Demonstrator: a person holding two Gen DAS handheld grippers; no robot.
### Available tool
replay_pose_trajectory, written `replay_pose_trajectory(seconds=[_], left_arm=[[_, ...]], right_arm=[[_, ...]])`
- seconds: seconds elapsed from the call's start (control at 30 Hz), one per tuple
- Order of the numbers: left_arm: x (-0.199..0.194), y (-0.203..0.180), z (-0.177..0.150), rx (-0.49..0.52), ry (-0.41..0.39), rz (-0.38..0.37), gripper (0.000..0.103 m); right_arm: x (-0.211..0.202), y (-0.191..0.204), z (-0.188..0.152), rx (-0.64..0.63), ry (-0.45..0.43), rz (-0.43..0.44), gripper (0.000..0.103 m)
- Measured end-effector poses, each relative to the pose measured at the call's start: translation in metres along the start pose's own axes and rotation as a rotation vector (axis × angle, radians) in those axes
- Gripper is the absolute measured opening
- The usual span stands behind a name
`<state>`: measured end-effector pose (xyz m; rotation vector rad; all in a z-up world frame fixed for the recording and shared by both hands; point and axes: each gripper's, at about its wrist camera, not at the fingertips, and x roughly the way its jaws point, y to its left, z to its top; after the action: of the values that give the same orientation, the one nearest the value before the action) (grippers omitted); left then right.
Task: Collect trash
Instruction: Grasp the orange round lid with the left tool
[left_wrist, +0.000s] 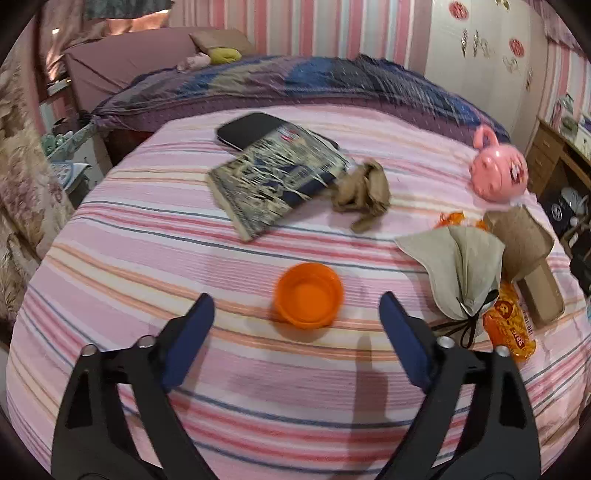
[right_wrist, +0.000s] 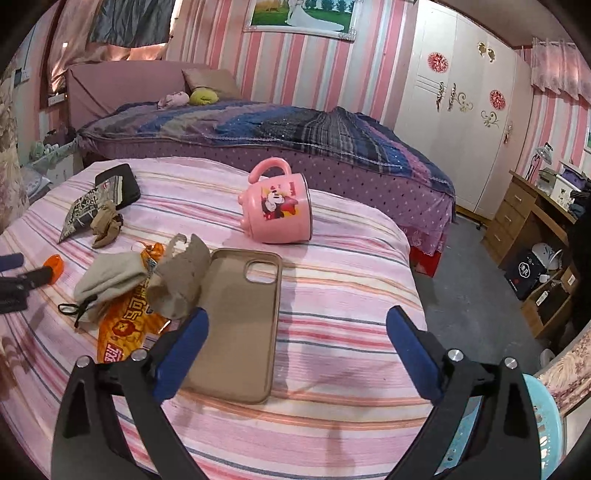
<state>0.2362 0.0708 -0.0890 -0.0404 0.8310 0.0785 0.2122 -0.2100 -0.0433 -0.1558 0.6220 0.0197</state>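
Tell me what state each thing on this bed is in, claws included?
Left claw: open, empty.
Right claw: open, empty.
Orange cap: hollow side up.
Pink mug: tipped on its side.
Phone case: empty, inside up.
Brown paper: crumpled.
Book: closed.

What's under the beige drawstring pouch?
The beige drawstring pouch lies on an orange printed snack wrapper, beside a torn cardboard tube. The wrapper's middle is covered; anything beneath cannot be seen.

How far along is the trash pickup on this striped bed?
Nothing looks collected yet. Both the left gripper and right gripper are open and empty. The left lines up on the orange cap. Still left: crumpled brown paper, torn cardboard tube, orange snack wrapper.
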Motion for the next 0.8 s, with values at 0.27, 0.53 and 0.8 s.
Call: replay_pose_trajectory(seconds=[0.27, 0.53, 0.8], left_arm=[[0.008, -0.006, -0.001, 0.007, 0.030, -0.027, 0.039], [-0.008, 0.008, 0.000, -0.023, -0.019, 0.052, 0.039], [-0.012, 0.034, 0.002, -0.043, -0.033, 0.145, 0.039]], right_arm=[[-0.003, 0.007, 0.003, 0.026, -0.034, 0.045, 0.095], [0.009, 0.045, 0.008, 0.000, -0.019, 0.100, 0.095], [0.038, 0.069, 0.010, 0.002, 0.056, 0.156, 0.072]])
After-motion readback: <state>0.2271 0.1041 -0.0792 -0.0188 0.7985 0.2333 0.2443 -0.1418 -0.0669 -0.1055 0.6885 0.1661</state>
